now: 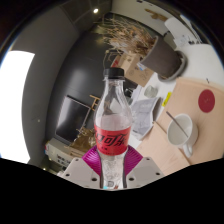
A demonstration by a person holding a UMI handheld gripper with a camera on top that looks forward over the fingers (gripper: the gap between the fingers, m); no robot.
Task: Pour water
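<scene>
Between our gripper's (pixel 112 172) two fingers we have one plastic bottle (pixel 113 128), and we hold it upright. Its lower body sits right at the purple pads (pixel 95 160), which show on either side of it, so the fingers look closed on the bottle, set only as far apart as it is wide. We see a dark cap on top and a red label around the middle; the bottle looks clear, and we cannot tell how much water is in it.

Off to the side, beyond the fingers, we count one white cup (pixel 180 131) standing on a light wooden board (pixel 192 118), well apart from the bottle. On that same board we count one red round patch (pixel 206 100), farther back than the cup. Just beside the bottle, between it and the cup, something pale and see-through (pixel 143 113) stands, but we cannot make out what it is.
</scene>
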